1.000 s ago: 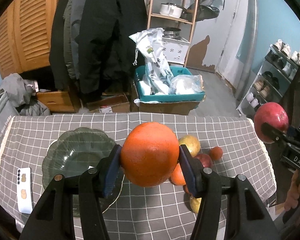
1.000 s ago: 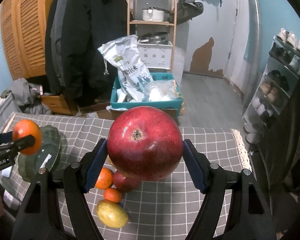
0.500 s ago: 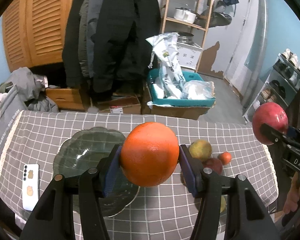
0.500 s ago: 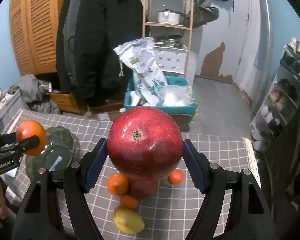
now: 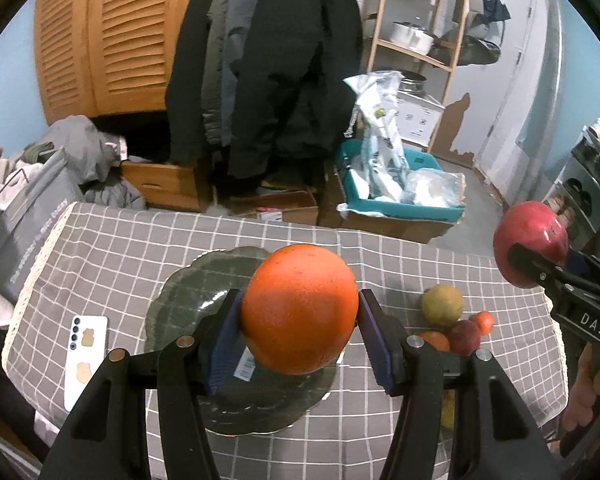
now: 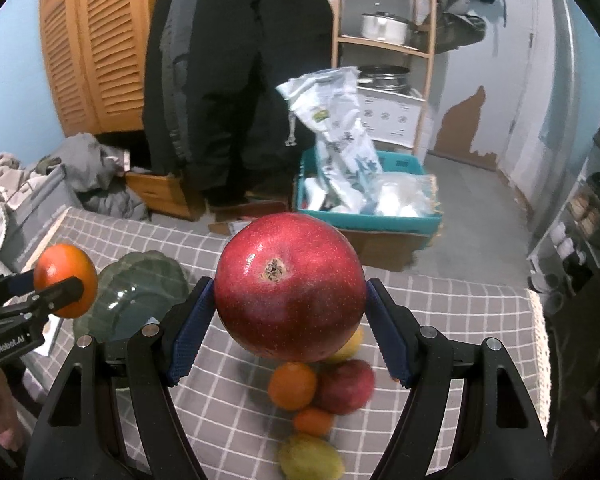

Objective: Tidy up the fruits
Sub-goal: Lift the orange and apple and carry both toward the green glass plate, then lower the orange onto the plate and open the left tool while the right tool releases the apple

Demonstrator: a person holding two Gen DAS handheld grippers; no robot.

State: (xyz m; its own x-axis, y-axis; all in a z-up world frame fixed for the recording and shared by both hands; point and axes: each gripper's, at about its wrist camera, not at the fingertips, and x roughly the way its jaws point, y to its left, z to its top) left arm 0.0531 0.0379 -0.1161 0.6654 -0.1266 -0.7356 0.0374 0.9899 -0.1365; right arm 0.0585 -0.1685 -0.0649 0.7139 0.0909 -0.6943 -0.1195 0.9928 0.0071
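My left gripper [image 5: 300,334] is shut on a large orange [image 5: 299,307] and holds it above the dark green glass plate [image 5: 188,300] on the grey checked tablecloth. My right gripper [image 6: 288,330] is shut on a big red apple [image 6: 290,286], up in the air over a cluster of loose fruit: an orange [image 6: 293,385], a red apple [image 6: 348,386], a small tangerine [image 6: 313,421] and a yellow-green fruit [image 6: 310,458]. In the left wrist view the red apple [image 5: 531,249] shows at the right edge; in the right wrist view the held orange [image 6: 65,280] shows at the left.
A white phone [image 5: 85,354] lies on the cloth left of the plate. Behind the table stand a teal crate with bags [image 5: 400,196], hanging coats [image 5: 268,60], a wooden shelf [image 5: 420,20] and a grey bag [image 5: 28,216]. A person's hand [image 5: 586,392] holds the right gripper.
Both grippers have moved left across the table with their fruit. The plate now lies right under the orange, and the loose fruit has slid to the right in the left wrist view.
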